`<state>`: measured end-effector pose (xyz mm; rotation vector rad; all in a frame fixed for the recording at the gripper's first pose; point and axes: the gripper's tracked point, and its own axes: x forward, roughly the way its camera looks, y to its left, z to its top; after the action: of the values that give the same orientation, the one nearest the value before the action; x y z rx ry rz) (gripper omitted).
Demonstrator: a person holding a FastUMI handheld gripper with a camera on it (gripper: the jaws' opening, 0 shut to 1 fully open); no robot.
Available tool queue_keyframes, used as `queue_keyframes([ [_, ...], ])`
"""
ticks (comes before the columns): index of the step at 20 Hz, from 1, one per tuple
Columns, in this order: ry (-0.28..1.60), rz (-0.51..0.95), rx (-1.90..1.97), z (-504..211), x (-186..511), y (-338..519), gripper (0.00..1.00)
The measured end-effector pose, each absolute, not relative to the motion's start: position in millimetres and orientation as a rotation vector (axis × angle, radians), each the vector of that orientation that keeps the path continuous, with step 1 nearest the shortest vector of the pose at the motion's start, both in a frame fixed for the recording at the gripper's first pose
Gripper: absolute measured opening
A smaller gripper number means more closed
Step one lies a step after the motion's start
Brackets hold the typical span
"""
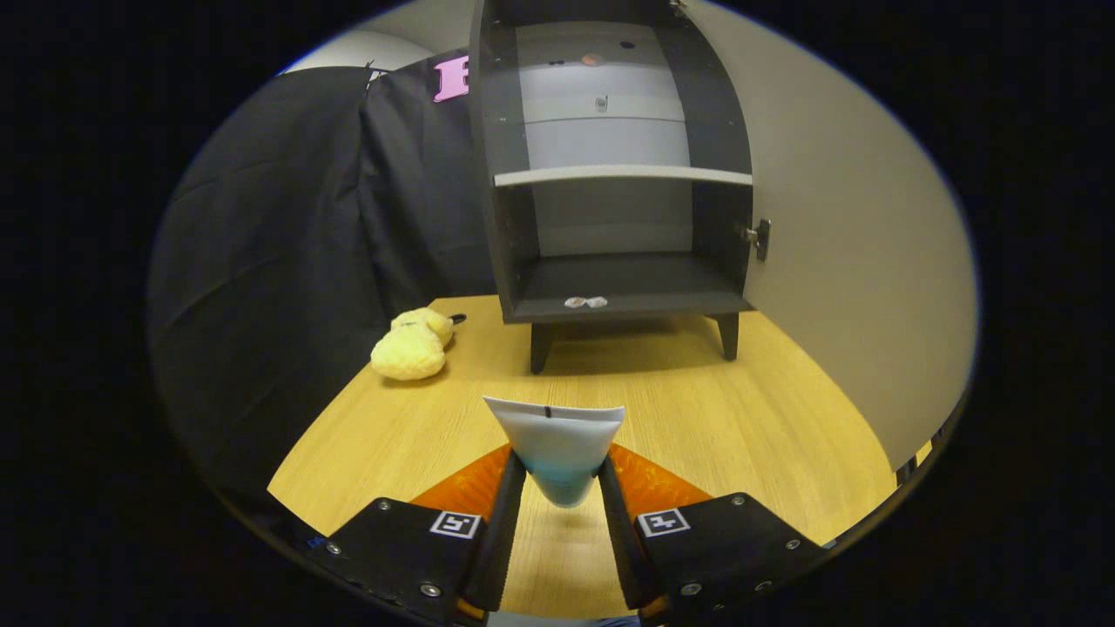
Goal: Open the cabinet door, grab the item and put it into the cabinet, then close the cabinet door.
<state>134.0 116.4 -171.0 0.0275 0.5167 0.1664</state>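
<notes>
Gripper view puts the cabinet straight ahead of me, standing on short legs at the far side of the wooden bench, with its door swung wide open to the right. I can see one pale shelf across the middle and a dark bottom floor, where two small pale bits lie near the front lip. A yellow plush toy sits on the bench beyond the fingers to the left, just beside the cabinet's left front corner and close to the black cloth wall. Between me and the cabinet opening the bench top is bare, so nothing stands in the way; the open door bounds the right side and the cloth bounds the left. My gripper is clenched on a tube, white with a blue lower part, both fingers pressing its sides, its flat crimped end pointing toward the cabinet.
</notes>
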Motion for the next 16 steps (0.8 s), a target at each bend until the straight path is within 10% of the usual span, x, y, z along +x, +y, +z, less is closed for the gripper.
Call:
queue_keyframes([
  [16, 0.301, 0.159, 0.024, 11.5, 266.9, 84.3, 0.51],
])
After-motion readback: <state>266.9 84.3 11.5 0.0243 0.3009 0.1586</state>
